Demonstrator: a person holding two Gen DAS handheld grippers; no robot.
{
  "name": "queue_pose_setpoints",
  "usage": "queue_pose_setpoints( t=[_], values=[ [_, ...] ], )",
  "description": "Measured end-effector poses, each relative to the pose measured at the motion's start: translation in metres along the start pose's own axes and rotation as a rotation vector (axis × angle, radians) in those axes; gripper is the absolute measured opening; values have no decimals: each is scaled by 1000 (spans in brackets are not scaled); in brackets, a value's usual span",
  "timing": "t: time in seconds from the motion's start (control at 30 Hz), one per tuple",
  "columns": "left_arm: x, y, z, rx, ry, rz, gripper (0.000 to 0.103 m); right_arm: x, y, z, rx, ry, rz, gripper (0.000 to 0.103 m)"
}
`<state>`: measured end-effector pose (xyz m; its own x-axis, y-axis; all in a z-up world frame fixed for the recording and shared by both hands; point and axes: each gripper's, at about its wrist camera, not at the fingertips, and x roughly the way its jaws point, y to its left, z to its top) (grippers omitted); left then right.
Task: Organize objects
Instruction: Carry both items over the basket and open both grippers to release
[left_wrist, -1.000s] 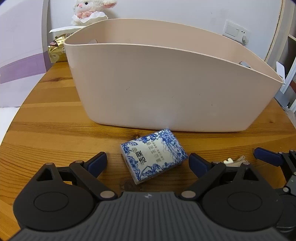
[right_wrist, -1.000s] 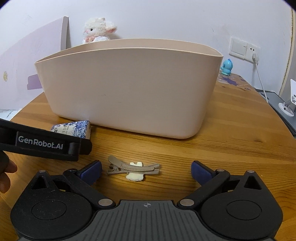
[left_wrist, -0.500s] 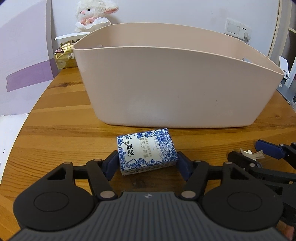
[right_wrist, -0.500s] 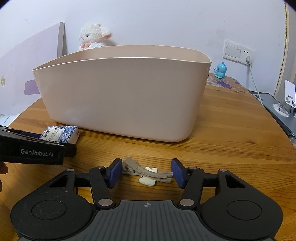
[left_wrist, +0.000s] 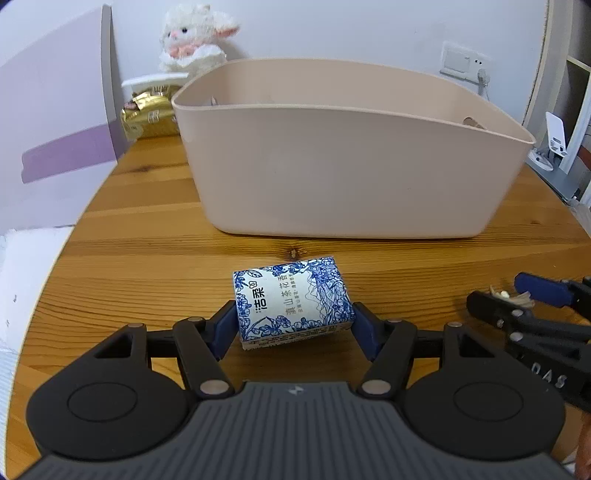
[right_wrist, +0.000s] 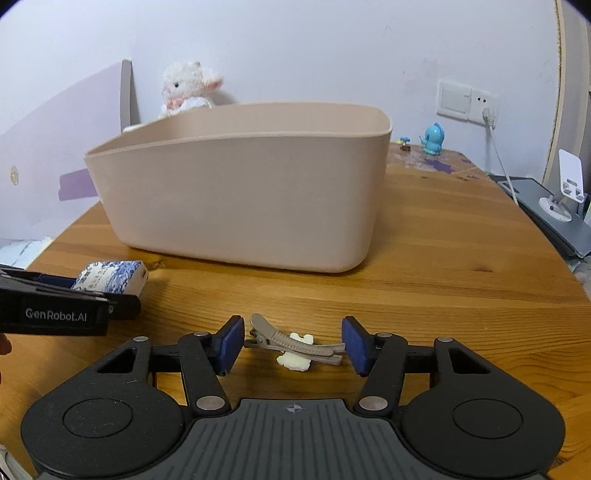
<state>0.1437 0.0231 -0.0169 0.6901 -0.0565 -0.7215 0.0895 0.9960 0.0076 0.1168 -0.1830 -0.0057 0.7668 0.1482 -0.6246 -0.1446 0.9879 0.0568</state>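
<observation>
A blue-and-white tissue pack (left_wrist: 291, 302) sits squeezed between the blue pads of my left gripper (left_wrist: 293, 325), held just above the wooden table (left_wrist: 129, 258). In the right wrist view, a taupe hair clip (right_wrist: 295, 341) with a cream charm spans the gap between the pads of my right gripper (right_wrist: 293, 345), which is shut on it. The tissue pack (right_wrist: 110, 275) shows there at the left. A large beige basket (left_wrist: 351, 184) stands upright beyond both grippers, its rim higher than the held items. The same basket (right_wrist: 240, 206) fills the middle of the right wrist view.
Behind the basket sit a plush lamb (left_wrist: 195, 40) and a gold packet (left_wrist: 151, 114). A blue figurine (right_wrist: 433, 138) and a white phone stand (right_wrist: 565, 188) are at the far right, with a cable from the wall socket (right_wrist: 487, 107). A purple-and-white board (left_wrist: 55, 147) borders the left.
Both grippers went from open to shut, the left on the tissue pack and the right on the hair clip. Both have since pulled back from the basket, each carrying its item.
</observation>
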Motion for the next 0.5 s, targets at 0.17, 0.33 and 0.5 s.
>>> queue_pose_setpoints(
  t=[0.17,0.33,0.5],
  values=[
    [-23,-3,0,12,-40,4,67,-23,-3,5,15,-44,20,55],
    [-48,-7,7,25,-89,9,67,-44,-8,13,27,-90,34,55],
    [-67,-7,15,33,-140,9,67,-62,-10,24,16,-143,41,55]
  ],
)
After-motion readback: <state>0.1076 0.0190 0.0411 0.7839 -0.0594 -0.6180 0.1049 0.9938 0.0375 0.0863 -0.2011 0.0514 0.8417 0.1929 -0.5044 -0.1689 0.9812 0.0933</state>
